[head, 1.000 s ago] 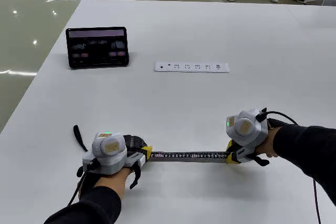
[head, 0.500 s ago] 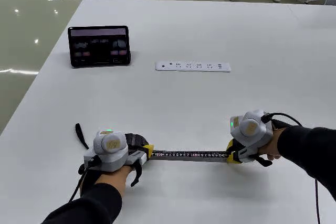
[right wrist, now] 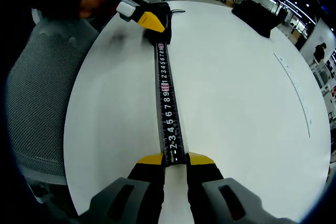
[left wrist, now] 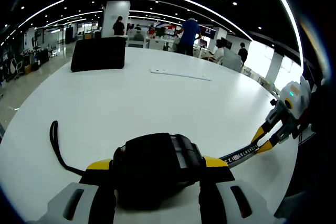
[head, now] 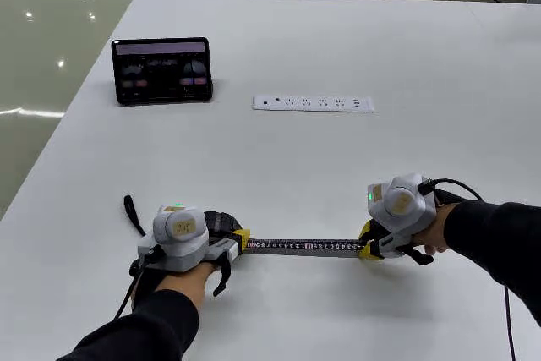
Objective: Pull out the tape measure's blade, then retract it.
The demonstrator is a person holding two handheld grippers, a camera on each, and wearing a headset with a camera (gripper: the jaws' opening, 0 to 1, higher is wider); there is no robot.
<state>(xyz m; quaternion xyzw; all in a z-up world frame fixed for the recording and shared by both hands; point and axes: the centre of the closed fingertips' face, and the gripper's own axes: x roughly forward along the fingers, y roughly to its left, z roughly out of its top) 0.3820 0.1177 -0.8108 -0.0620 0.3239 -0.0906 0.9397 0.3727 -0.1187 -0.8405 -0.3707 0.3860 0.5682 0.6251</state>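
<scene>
We hold our left gripper (head: 232, 243) clamped on the tape measure case (left wrist: 157, 166). Our right gripper (head: 365, 250), well apart, pinches the blade (right wrist: 169, 108) at its end, facing the left one.

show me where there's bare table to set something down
Bare: tabletop between power strip and blade, and right of that strip. Crowded: near edge, where left gripper clamps the tape measure case, right gripper the blade.

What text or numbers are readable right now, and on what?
"2 3 4 5 6 7 8 9" on the tape blade, running up from the right hand-held gripper; the red mark after 9 looks like 10.
On the tablet screen: too blurred to read.
On the power strip: markings too small to read.
On the tape measure case: no readable label.
</scene>
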